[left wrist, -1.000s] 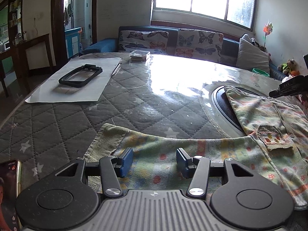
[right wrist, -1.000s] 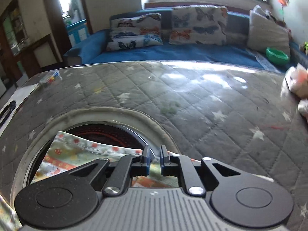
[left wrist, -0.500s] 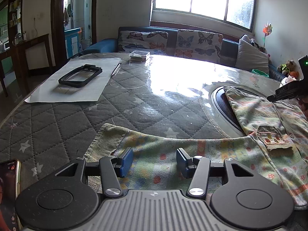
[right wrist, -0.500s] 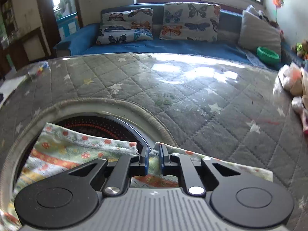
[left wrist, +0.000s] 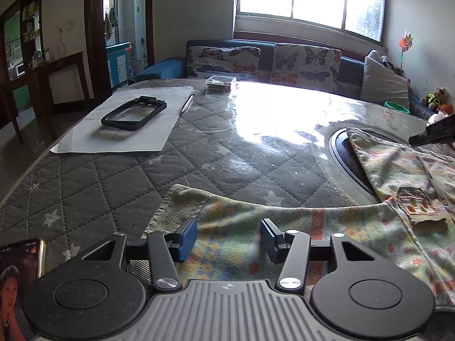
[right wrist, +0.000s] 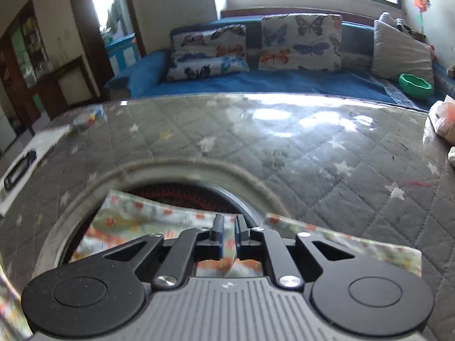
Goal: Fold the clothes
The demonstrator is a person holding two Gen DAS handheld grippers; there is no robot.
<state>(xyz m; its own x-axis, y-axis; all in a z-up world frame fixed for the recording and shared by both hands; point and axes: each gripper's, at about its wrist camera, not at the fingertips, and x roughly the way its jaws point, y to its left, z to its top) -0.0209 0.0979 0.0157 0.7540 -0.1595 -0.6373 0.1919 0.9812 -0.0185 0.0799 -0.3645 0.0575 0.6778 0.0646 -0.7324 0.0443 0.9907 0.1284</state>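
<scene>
The left gripper [left wrist: 229, 237] tilts down over the near sleeve of the pastel floral-print cotton shirt [left wrist: 327, 227], its blue-padded jaws standing well apart — nothing pinched, the cloth simply lying below the gap. That sleeve's ribbed cuff [left wrist: 176, 207] points toward the smartphone with a lit screen [left wrist: 20, 272] at the near left. The shirt lies spread across the grey quilted, star-patterned surface [left wrist: 113, 182], its body draped partly over the round dark recess [left wrist: 344, 156] set in the surface. Over on the far side, the right gripper [right wrist: 229, 231] angles down too, at the shirt's edge by the recess rim; its jaws have just been opening a little, a strip of the floral fabric between them, though whether the pads press it I cannot tell. A black rectangular frame [left wrist: 133, 112] rests on a white paper sheet [left wrist: 159, 130], well apart.
</scene>
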